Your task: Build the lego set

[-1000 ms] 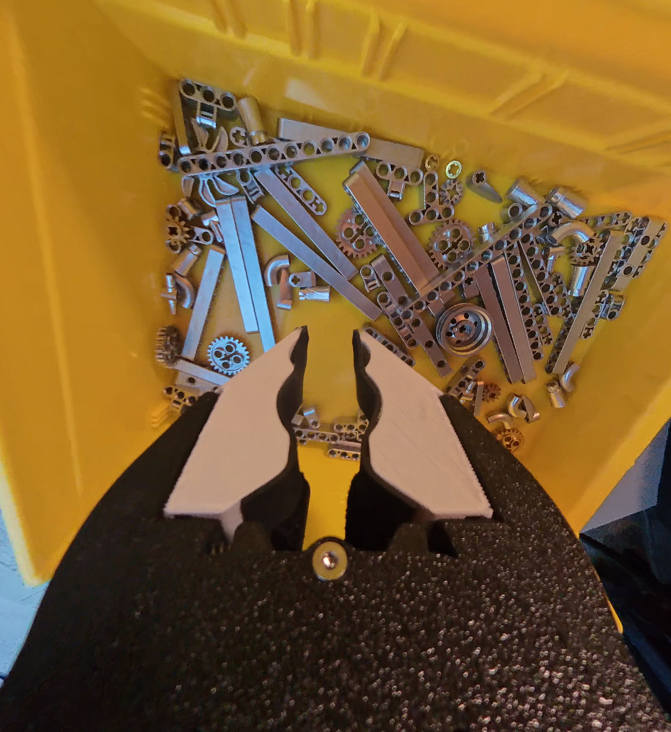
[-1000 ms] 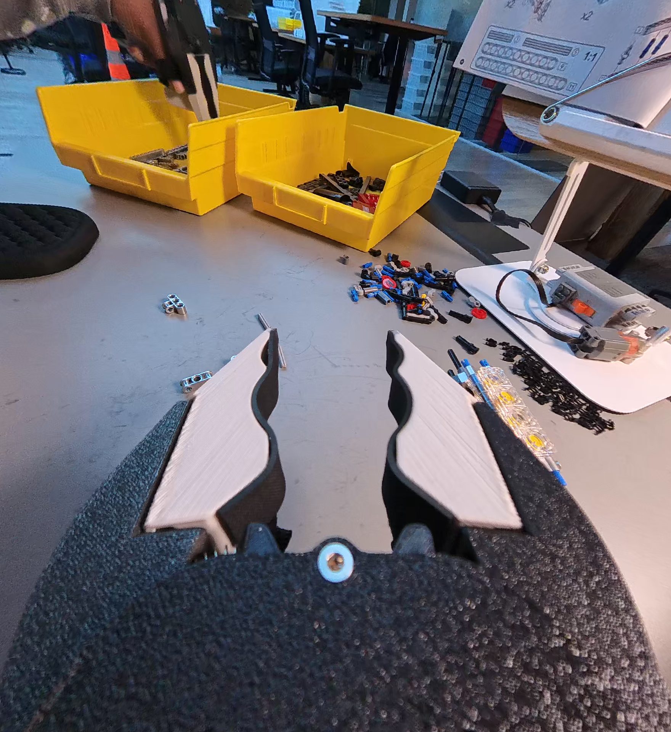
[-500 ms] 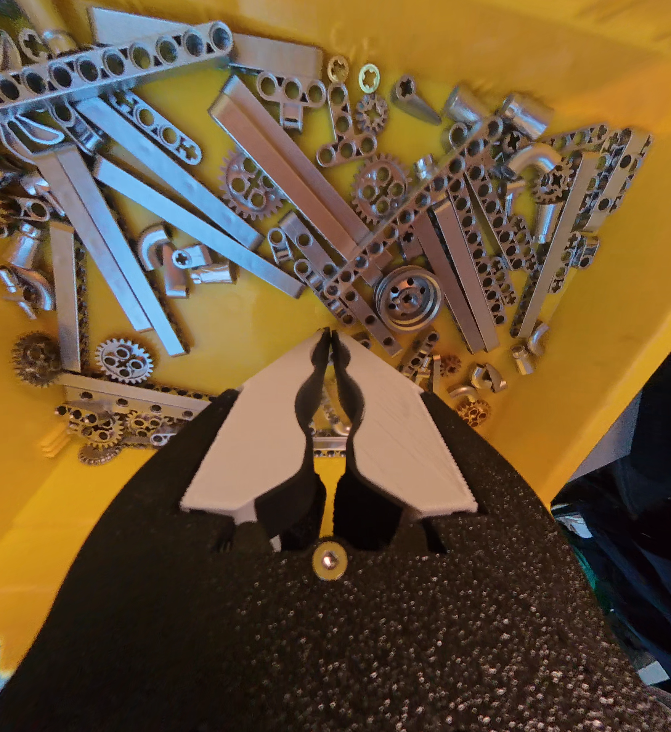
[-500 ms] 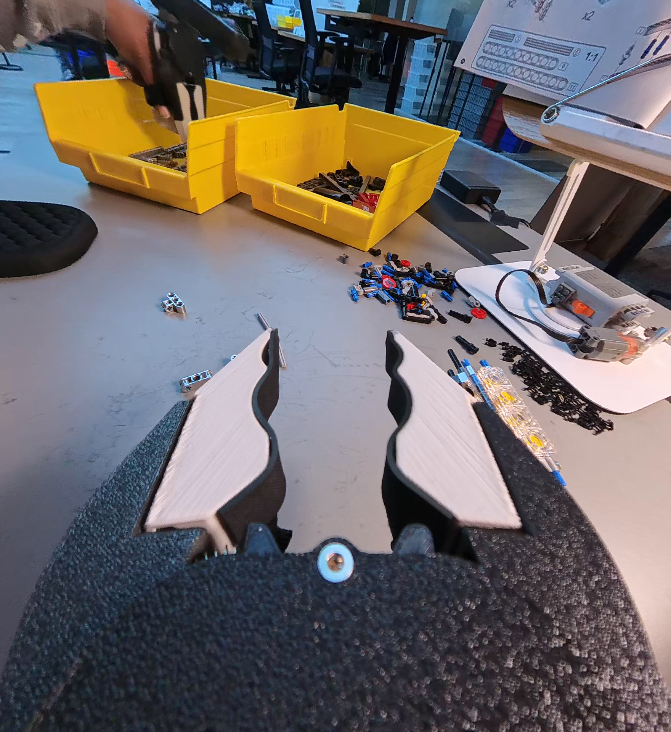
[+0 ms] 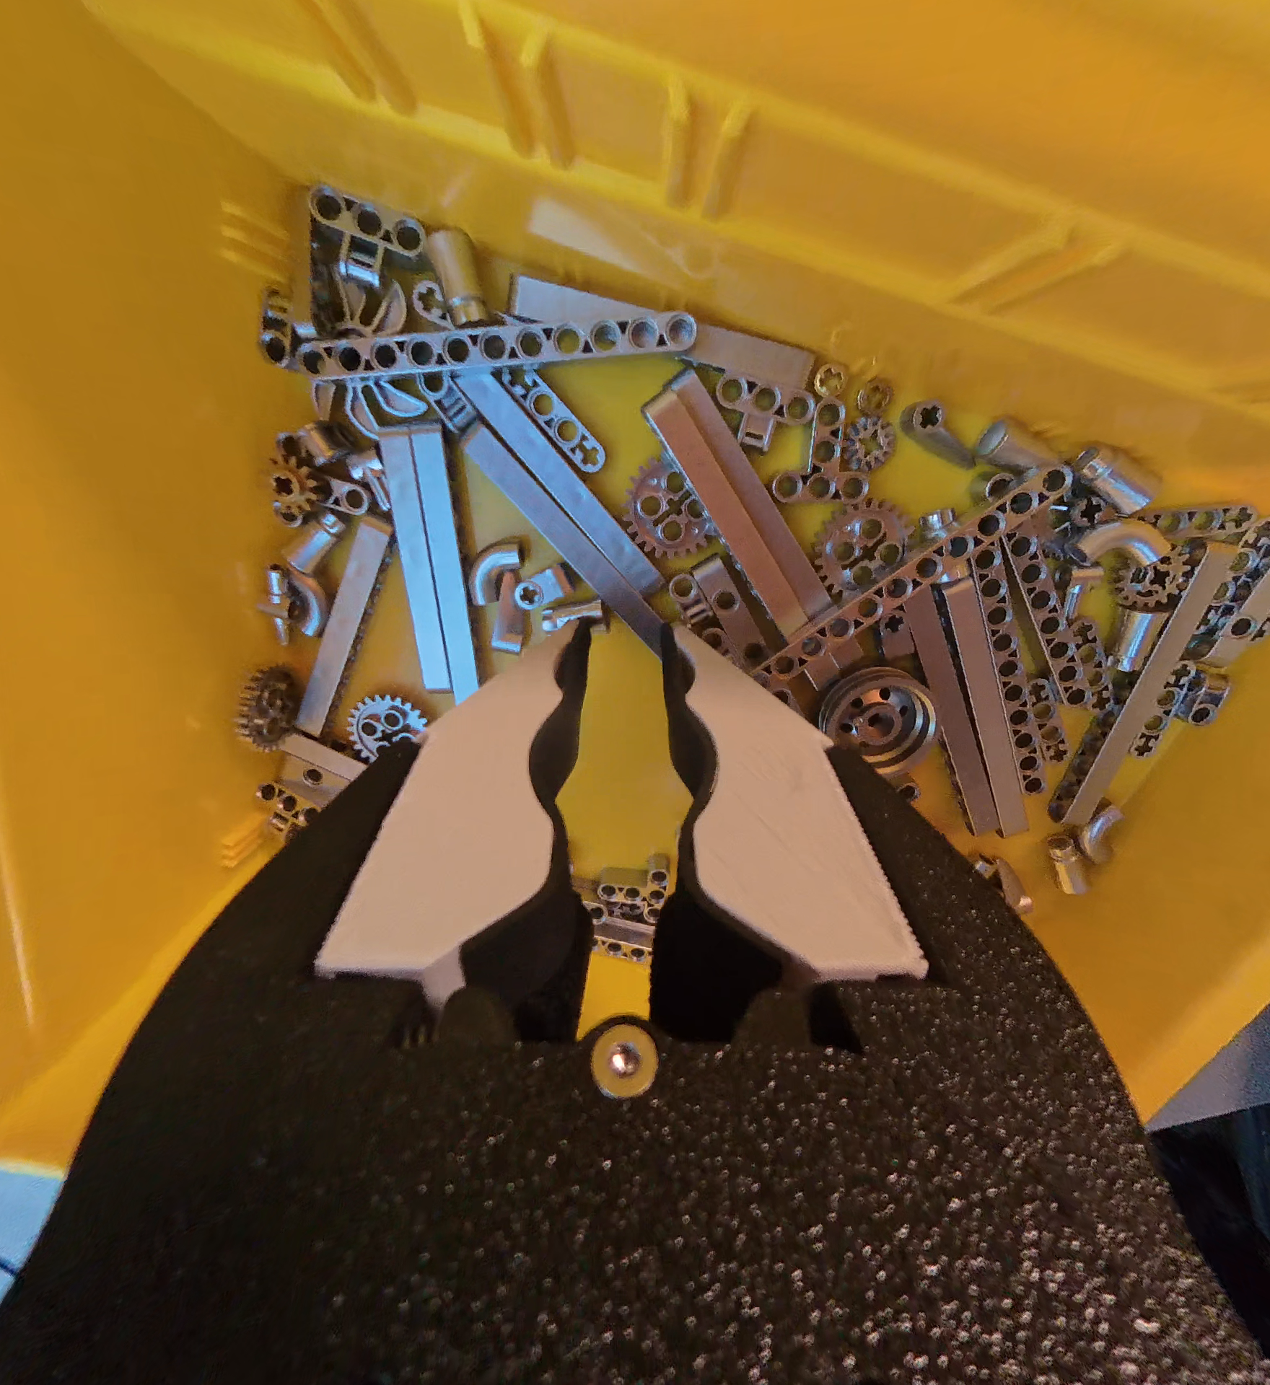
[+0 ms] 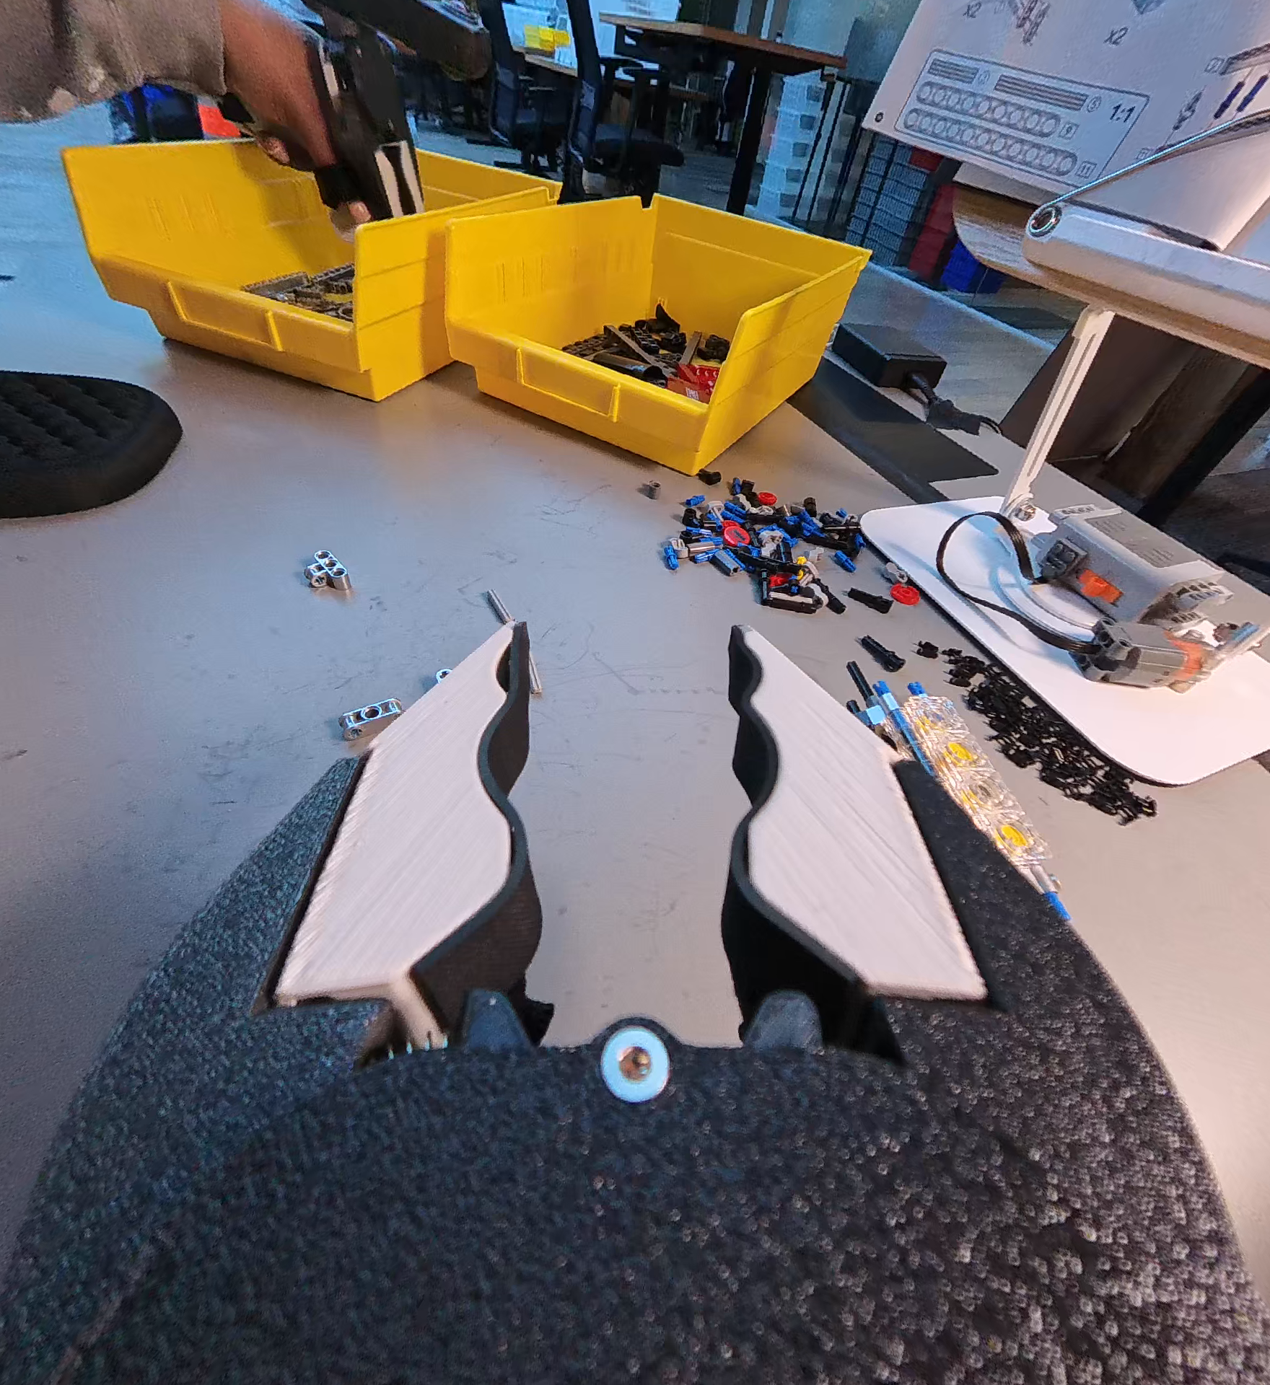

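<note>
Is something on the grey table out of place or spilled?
Yes. Small blue, black and red pins lie scattered on the table outside the yellow bins; a few silver pieces lie loose too.

- An office-like workshop or lab.
- Yellow bins [image 6: 302, 300] of grey building parts [image 5: 692, 524] sit on a grey worktop [image 6: 167, 674].
- Office chairs [image 6: 602, 112] and desks [image 6: 722, 52] stand behind.

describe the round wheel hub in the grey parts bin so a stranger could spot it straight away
Look into the yellow bin of silver-grey building parts, in the left wrist view. Just right of the open left gripper, below the long diagonal holed beam, lies the wheel hub. It is the only smooth-rimmed, dished disc with a ring of small holes; the other round pieces nearby are toothed gears.
</note>
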